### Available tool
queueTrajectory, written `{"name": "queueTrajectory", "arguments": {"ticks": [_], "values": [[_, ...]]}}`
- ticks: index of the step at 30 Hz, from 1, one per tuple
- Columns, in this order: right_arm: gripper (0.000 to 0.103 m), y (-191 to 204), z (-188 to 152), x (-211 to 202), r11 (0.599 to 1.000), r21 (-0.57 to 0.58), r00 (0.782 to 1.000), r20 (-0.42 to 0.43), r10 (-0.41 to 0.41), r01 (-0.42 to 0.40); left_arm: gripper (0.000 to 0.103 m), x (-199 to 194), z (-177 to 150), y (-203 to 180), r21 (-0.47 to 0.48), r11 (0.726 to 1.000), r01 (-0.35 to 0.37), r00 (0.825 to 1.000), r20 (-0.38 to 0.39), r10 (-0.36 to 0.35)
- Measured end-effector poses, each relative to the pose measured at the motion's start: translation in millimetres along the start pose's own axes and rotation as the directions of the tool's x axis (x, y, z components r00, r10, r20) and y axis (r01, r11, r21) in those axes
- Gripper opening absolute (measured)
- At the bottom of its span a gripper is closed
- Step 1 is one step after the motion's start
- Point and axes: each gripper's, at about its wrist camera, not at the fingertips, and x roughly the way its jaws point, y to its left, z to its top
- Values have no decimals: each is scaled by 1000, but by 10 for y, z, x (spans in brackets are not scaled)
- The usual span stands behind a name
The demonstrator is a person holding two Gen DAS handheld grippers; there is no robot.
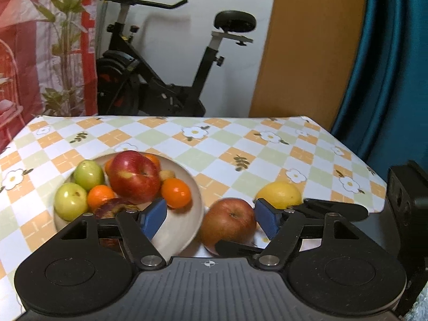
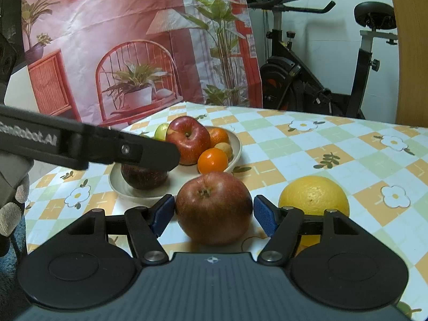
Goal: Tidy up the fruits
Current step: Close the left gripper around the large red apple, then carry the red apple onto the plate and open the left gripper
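The right claw (image 2: 214, 212) fills the lower half of the right wrist view, its blue pads (image 2: 263, 218) standing wide on either side of a reddish-brown apple (image 2: 214, 207) at centre frame. The apple sits on the checked bench (image 2: 347, 144) stem-end up, squarely between the pads; a thin gap shows on the right side, while on the left the pad lies so close that contact cannot be told. The apple is round, with no long axis to align to; the relation that matters is that it lies straight ahead of this claw, already inside its span, so closing looks like the step in hand.

To the lower right of the same view a yellow citrus fruit (image 2: 314, 196) rests on the bench just beside the right pad. At upper left of centre stands the cream bowl (image 2: 235, 155), holding a large red apple (image 2: 188, 139), mandarins (image 2: 213, 161), a green fruit (image 2: 161, 131) and a dark fruit (image 2: 144, 178) partly hidden under the other tool's black finger.

In the left wrist view the left claw (image 1: 210, 220) is likewise wide and empty, its left pad over the bowl's near rim, its right pad toward the yellow fruit. The reddish-brown apple lies to the right of centre between those pads, but untouched.

Judged from both views, the right hand is the better placed for the apple; the bowl lies up and to the left of it, a short carry away.
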Motion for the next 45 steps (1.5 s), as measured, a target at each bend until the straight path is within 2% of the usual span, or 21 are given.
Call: {"name": "queueTrajectory", "arguments": {"ticks": [11, 15, 19, 24, 32, 40, 45], "values": [[69, 33, 13, 40, 1000, -7, 1000, -18, -16, 15, 67, 217, -91, -108, 34, 998, 47, 998, -51, -46], [68, 38, 14, 59, 1000, -9, 1000, -23, -19, 19, 53, 281, -111, -113, 35, 998, 53, 996, -70, -51], [67, 52, 11, 60, 1000, -15, 1000, -17, -24, 23, 53, 259, -141, -74, 22, 998, 55, 996, -67, -53], [66, 100, -10, -6, 999, -44, 1000, 20, -5, 5, 52, 183, -193, 29, -43, 996, 77, 995, -64, -80], [66, 173, 1, -22, 997, -72, 1000, 22, -4, 6, 52, 127, -189, 24, -58, 995, 75, 996, -46, -78], [66, 254, 120, -53, 995, -98, 998, 66, 9, -2, 52, -6, -62, -8, -15, 1000, 6, 1000, 2, -6], [66, 308, 240, 61, 993, -119, 997, 74, 30, -21, 53, 20, 6, 113, -44, 999, -31, 999, 5, 32]]}}
